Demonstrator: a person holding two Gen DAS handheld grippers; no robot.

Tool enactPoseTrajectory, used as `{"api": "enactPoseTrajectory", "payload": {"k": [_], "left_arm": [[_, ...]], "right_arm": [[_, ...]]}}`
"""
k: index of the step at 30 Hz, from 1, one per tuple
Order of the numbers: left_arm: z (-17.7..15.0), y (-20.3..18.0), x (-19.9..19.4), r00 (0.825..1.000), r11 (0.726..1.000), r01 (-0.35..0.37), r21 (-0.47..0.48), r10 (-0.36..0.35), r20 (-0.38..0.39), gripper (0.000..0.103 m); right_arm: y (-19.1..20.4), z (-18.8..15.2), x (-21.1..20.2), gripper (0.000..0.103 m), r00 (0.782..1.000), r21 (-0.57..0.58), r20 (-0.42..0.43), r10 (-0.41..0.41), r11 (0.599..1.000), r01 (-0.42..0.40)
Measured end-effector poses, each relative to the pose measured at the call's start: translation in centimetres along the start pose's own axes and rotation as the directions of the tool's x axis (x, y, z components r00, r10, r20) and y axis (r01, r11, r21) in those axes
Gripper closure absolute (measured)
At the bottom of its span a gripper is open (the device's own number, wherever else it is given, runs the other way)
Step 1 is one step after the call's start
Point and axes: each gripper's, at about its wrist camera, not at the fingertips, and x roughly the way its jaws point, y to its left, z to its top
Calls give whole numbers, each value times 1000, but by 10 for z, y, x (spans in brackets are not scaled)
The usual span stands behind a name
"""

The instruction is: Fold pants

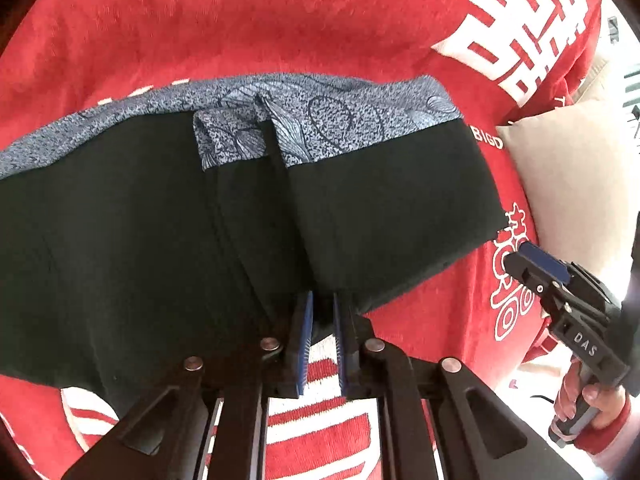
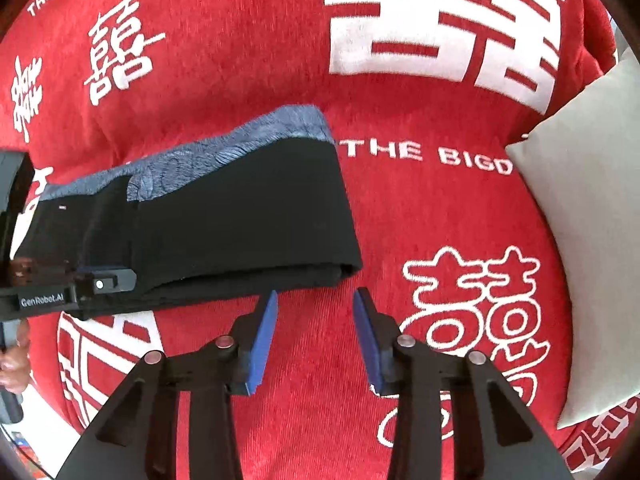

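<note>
Black pants [image 1: 168, 216] w/ blue-patterned waistband lie folded on red blanket [image 1: 280, 20]. Left gripper [image 1: 322, 312] fingers pinch pants' near edge. Right gripper [image 2: 315, 312] fingers spread, nothing between, just beside pants' folded end. Beige pillow [image 2: 592, 240] at right.

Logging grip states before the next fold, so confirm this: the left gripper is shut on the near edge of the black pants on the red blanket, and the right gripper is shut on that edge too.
Wrong about the right gripper. The right wrist view shows its fingers apart over the red blanket, beside the black pants, gripping nothing. The left gripper is shut on the near edge, as stated.
</note>
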Motion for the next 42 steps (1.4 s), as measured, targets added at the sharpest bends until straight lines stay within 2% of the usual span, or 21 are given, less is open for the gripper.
{"api": "enactPoseTrajectory", "payload": {"k": [3,9,12,13,14,18,21,23,25,27,29,33,34,35,37,38,40,42], "left_arm": [[0,-1,0,1000,1000,-8,1,8,6,90],[0,-5,1,1000,1000,-22,1,22,13,90],[2,-3,-10,999,999,-34,-25,34,29,90],[4,-4,-16,996,997,-71,-24,72,45,90],[7,-4,-22,992,994,-106,-21,107,64,90],[25,-6,-44,985,991,-125,-43,130,117,90],[46,-21,-45,978,991,-134,-7,134,162,90],[55,-28,-35,978,991,-132,2,129,163,90],[58,-28,-17,978,989,-146,-10,146,149,90],[57,-23,2,977,983,-181,-33,183,108,90],[48,-11,19,981,981,-180,-70,184,64,90],[36,-12,19,974,980,-194,-37,197,111,89],[35,-13,20,973,979,-198,-35,201,117,89],[35,-13,21,971,979,-203,-34,206,121,89],[34,-14,22,967,976,-215,-30,217,130,89],[33,-15,23,965,974,-225,-28,226,132,89],[34,-16,22,963,972,-231,-30,233,133,89],[35,-14,22,964,973,-226,-44,230,134,89]], "right_arm": [[-19,10,1,60,999,69,28,21,997,-23],[-62,58,25,60,996,209,50,78,974,-87],[-44,68,46,61,992,147,-6,128,981,-126],[-30,66,50,66,992,101,-13,123,988,-121],[-19,63,51,67,993,69,-15,117,991,-116],[18,52,53,66,997,-29,-9,78,997,-78],[13,56,51,65,993,5,-22,117,993,-117],[-1,63,45,65,986,52,-25,165,985,-163],[-13,70,35,65,988,76,2,157,985,-157],[-20,81,29,65,988,88,24,154,984,-156],[-24,95,32,65,983,97,33,179,979,-181],[-13,125,48,65,978,75,63,198,976,-203],[-11,131,57,65,977,78,54,205,975,-209],[-8,137,75,65,980,79,9,199,977,-199],[-5,134,107,65,986,58,-102,133,990,-128],[-8,129,121,60,984,60,-117,136,990,-129],[-22,126,124,47,979,136,-102,179,977,-165],[-33,122,121,47,969,186,-109,223,962,-201]]}}
